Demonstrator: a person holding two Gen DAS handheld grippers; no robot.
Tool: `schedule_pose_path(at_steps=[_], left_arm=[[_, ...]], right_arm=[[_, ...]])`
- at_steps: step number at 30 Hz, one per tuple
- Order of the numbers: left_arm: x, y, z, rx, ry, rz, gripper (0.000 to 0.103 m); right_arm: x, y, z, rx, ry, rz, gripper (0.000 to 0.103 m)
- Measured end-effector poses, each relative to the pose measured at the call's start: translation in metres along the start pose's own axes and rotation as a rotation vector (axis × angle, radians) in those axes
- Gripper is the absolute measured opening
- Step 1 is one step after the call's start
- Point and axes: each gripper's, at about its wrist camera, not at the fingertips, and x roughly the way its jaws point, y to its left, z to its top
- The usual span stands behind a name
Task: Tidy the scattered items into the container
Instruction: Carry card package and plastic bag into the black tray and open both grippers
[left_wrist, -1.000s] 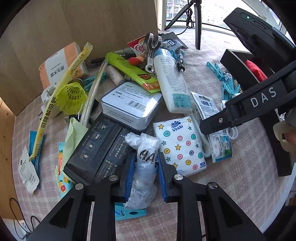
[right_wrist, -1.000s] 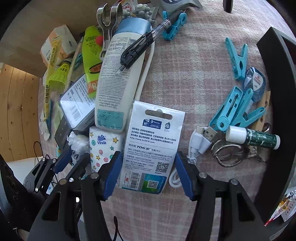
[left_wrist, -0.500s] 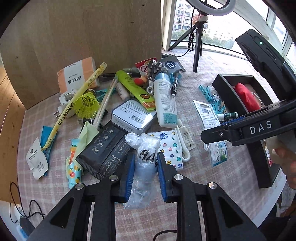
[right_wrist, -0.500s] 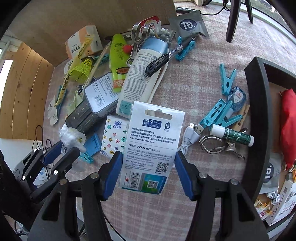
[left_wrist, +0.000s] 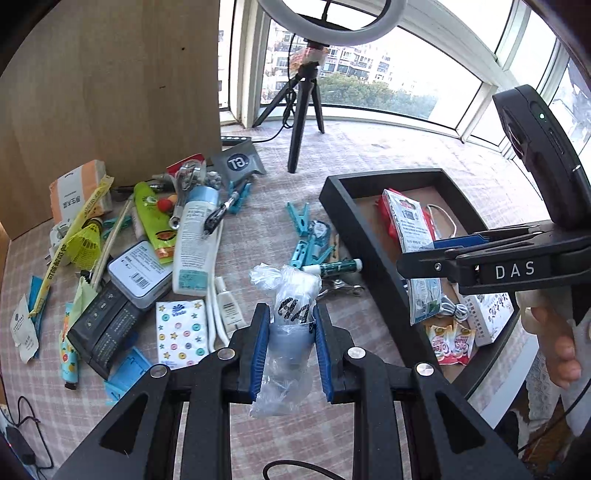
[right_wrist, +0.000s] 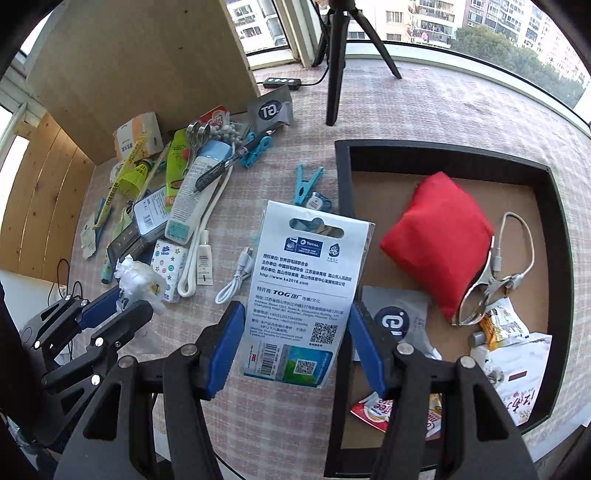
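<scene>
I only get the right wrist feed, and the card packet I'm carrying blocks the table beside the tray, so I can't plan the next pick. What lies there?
Observer: Behind your card packet, blue clothes pegs and a dark green tube with a white cap lie just outside the black tray.
Operator: And what is in the left gripper?
Observer: A clear plastic bag with black lettering, clamped between both pads.
Operator: Anything else near the tube?
Observer: A metal clip, right beside it.

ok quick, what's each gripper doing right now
left gripper: closed on the clear plastic bag
right gripper: closed on the white hang-tab packet
</scene>
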Motion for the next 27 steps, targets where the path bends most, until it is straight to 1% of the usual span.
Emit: schedule_pose_path(at_steps=[5, 11, 16, 24, 25, 26, 27], left_arm=[[0.013, -0.050, 0.014, 0.044, 0.005, -0.053, 0.022], [0.029, -0.105, 0.025, 0.092, 0.030, -0.103, 0.022], [0.036, -0.141, 0.028, 0.133, 0.041, -0.127, 0.023], [0.041, -0.177, 0.031, 0.168, 0.060, -0.157, 0.023], [0.040, -0.180, 0.031, 0.170, 0.058, -0.161, 0.025], [0.039, -0.183, 0.030, 0.171, 0.057, -0.171, 0.032], [0.039, -0.185, 0.030, 0.171, 0.062, -0.172, 0.041]], right_arm=[[-0.031, -0.061, -0.008, 0.080, -0.058, -0.044, 0.057], [-0.043, -0.122, -0.015, 0.161, -0.081, -0.118, 0.057], [-0.048, -0.156, -0.023, 0.204, -0.085, -0.163, 0.057], [-0.057, -0.186, -0.034, 0.256, -0.102, -0.206, 0.057], [-0.057, -0.189, -0.035, 0.263, -0.102, -0.210, 0.058], [-0.058, -0.192, -0.036, 0.271, -0.105, -0.210, 0.058], [-0.058, -0.194, -0.036, 0.278, -0.111, -0.209, 0.059]])
